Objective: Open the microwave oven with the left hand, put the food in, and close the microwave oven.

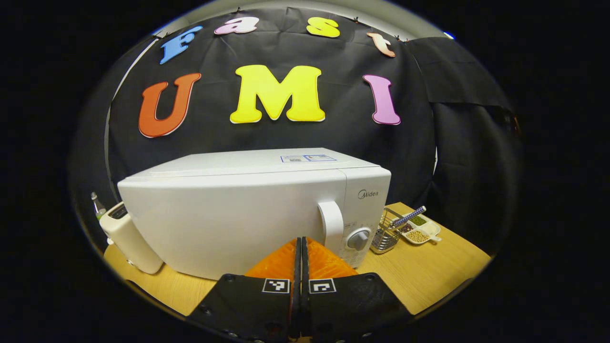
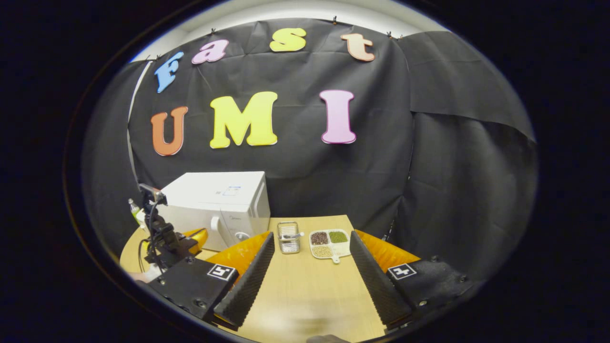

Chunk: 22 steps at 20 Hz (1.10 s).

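The left claw, clenched on nothing, faces the closed microwave on the table and should spread, then hook the door handle squarely, while the right claw hangs released near the food tray.

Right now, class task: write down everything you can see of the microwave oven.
The microwave oven is a white, glossy box, plastic or painted metal by its look. Its door is shut, with an upright white handle at the door's right edge, beside a panel with a round grey knob. A sticker lies on top. It stands upright on the wooden table. A cream appliance stands close at its left. No tongs touch it.
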Each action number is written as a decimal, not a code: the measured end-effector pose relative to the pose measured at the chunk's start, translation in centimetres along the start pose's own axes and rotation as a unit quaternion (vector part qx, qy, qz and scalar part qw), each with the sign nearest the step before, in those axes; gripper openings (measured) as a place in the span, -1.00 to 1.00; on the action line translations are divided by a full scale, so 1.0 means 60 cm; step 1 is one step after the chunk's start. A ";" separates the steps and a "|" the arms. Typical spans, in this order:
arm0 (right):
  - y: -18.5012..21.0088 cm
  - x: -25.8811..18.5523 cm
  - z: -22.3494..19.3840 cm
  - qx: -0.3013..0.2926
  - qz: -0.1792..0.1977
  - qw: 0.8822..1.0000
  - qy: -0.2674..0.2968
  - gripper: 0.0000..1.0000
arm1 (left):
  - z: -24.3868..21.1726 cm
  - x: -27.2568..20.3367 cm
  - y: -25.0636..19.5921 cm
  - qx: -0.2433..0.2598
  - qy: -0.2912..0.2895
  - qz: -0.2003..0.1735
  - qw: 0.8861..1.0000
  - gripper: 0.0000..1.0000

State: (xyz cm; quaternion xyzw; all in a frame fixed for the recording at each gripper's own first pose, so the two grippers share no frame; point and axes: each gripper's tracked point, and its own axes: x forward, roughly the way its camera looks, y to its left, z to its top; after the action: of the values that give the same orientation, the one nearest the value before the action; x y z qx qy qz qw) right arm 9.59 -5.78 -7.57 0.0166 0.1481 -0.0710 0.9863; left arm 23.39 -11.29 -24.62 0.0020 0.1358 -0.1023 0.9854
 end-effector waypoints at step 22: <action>0.131 -0.148 0.130 0.002 0.071 0.987 -0.141 0.83 | 0.327 -0.467 0.126 0.002 -0.111 0.068 0.991 0.92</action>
State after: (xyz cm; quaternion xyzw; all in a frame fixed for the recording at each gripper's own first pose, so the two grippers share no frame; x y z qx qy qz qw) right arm 4.56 2.78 2.57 0.0188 0.0056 -0.0031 0.9998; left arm 3.78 1.15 1.63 0.0016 0.0247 -0.0345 0.9991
